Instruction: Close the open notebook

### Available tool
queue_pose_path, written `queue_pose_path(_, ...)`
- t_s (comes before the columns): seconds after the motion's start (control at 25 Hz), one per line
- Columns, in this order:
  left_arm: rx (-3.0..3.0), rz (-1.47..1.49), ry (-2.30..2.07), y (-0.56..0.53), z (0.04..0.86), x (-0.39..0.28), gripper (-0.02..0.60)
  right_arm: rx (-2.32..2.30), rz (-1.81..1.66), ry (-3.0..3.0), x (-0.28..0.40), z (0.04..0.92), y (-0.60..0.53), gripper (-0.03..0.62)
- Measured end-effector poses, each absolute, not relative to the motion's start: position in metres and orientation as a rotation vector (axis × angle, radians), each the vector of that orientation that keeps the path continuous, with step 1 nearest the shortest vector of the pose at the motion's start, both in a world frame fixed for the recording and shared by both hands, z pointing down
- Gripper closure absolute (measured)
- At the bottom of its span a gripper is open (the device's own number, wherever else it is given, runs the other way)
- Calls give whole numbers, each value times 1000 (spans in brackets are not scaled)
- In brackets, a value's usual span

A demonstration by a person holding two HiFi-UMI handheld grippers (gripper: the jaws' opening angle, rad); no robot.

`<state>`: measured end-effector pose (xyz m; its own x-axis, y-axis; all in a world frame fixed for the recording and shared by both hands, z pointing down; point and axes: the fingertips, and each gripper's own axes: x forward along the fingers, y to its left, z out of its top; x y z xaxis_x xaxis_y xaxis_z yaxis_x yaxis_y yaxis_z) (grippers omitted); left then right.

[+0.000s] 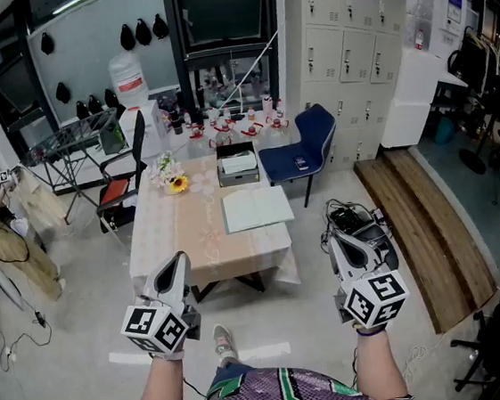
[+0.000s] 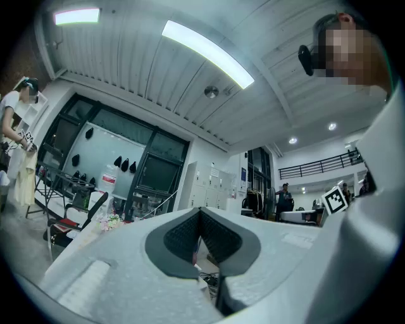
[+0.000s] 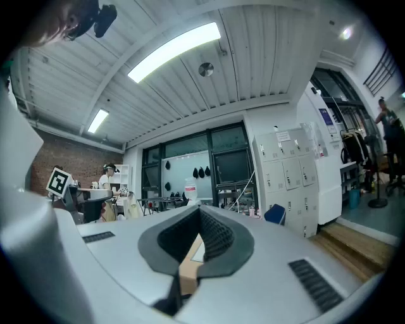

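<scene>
The open notebook (image 1: 257, 208) lies flat with pale pages up, on the right half of a table with a beige cloth (image 1: 191, 237), in the head view. Both grippers hang in the air on the near side of the table, well short of it and pointing toward it. My left gripper (image 1: 179, 258) is off the table's near left corner; its jaws are shut with nothing between them (image 2: 201, 212). My right gripper (image 1: 336, 237) is to the right of the table's near right corner, also shut and empty (image 3: 200, 212). A sliver of the table shows between its pads.
A grey box of papers (image 1: 238, 164) and flowers (image 1: 172, 178) sit at the table's far end. A blue chair (image 1: 302, 148) stands at its far right, a black and red chair (image 1: 123, 189) at its left. Cables and gear (image 1: 353, 219) lie on the floor. A person (image 1: 1, 223) stands at far left.
</scene>
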<state>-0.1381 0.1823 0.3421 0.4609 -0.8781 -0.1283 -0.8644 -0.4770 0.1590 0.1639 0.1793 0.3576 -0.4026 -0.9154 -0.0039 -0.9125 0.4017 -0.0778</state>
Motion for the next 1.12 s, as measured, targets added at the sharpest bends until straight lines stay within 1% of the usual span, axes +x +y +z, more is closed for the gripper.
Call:
queue_pose_path(0.4,2634,-257,-1576,184,346,-134,566,-1683,-97,2590,165,360,181,592)
queue_pose_path(0.96,2608,-250,-1568,170,355,-149,566,-1667,-70,2611,147,359,169,592)
queue_pose_path(1.12,2619,-216,-1581,159,359,-152,566,-1690,-48,2563,153,357,159,594)
